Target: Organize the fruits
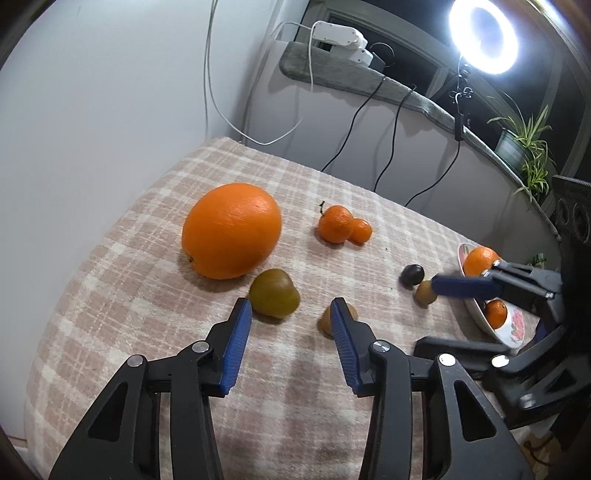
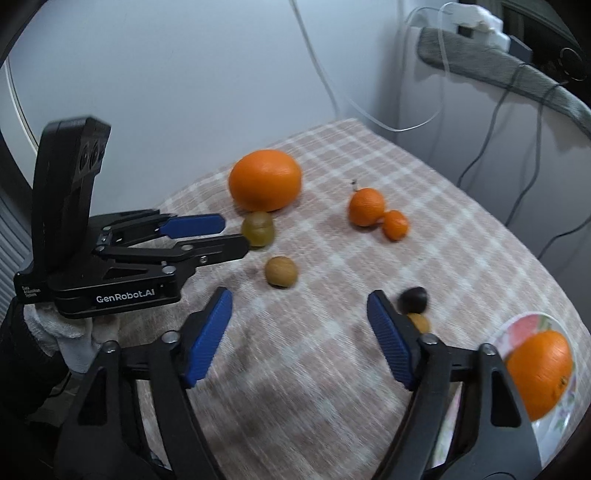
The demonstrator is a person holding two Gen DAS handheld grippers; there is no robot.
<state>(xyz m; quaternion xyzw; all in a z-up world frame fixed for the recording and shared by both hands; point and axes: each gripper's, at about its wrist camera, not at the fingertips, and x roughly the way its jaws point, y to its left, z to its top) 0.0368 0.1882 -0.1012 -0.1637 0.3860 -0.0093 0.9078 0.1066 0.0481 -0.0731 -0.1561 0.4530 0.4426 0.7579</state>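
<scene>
Done: two oranges (image 1: pixel 480 260) placed in plate (image 2: pixel 524 323) | Left: seven fruits on blanket (image 1: pixel 147 266) | left gripper (image 1: pixel 291 314), right gripper (image 2: pixel 299 306): both spread, nothing held

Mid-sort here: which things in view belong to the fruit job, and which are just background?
Job: large orange, two mandarins, green fruit, brown fruits, dark fruit, plate holding oranges.

Background: ring light, cables, potted plant, checked cloth.

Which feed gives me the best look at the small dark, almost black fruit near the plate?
Left wrist: the small dark fruit is sharp and unobstructed, beside a small brown fruit. In the right wrist view it is motion-blurred, partly behind a blue fingertip.
</scene>
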